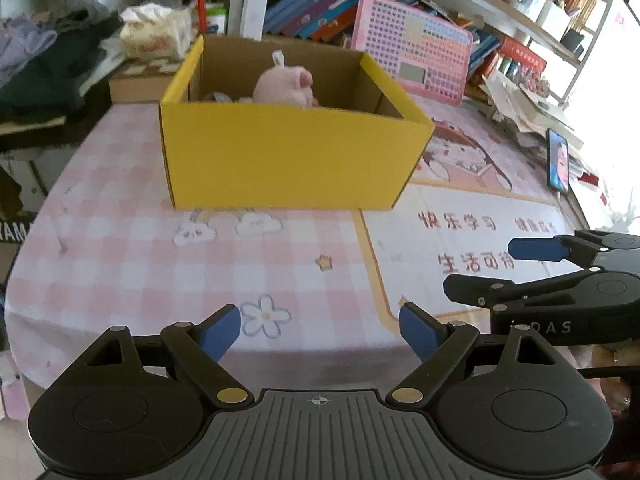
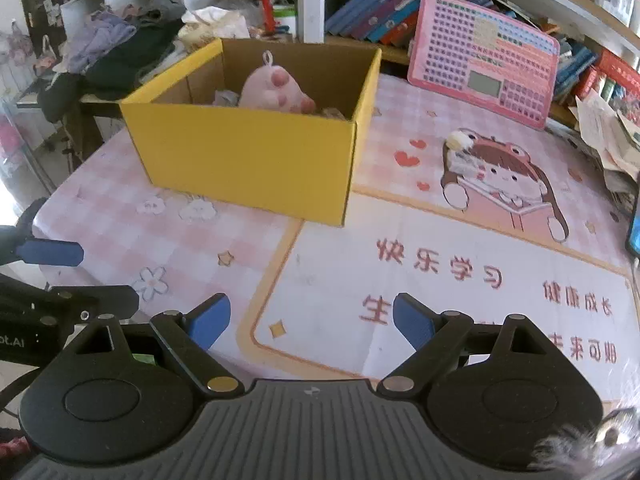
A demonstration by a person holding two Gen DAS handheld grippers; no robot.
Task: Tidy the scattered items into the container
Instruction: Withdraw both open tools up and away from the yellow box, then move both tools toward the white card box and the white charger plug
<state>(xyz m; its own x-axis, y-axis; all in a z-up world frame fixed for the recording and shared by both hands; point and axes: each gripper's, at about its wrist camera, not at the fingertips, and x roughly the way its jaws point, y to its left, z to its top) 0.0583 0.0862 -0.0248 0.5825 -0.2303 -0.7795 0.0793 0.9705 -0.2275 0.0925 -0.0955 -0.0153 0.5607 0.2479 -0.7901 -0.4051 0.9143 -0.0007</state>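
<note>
A yellow cardboard box (image 1: 288,160) stands on the pink checked table mat, open at the top; it also shows in the right wrist view (image 2: 248,160). A pink plush pig (image 1: 286,86) lies inside it with other small items; it also shows in the right wrist view (image 2: 276,90). My left gripper (image 1: 320,330) is open and empty, low over the mat in front of the box. My right gripper (image 2: 312,320) is open and empty, to the right of the left one. A small cream-coloured item (image 2: 460,140) lies on the mat right of the box.
A pink keyboard-like toy board (image 2: 484,58) leans against the bookshelf behind the mat. A phone (image 1: 558,160) stands at the right edge. Piled clothes (image 2: 120,44) lie to the left behind the box. Papers (image 2: 608,128) are stacked at the right.
</note>
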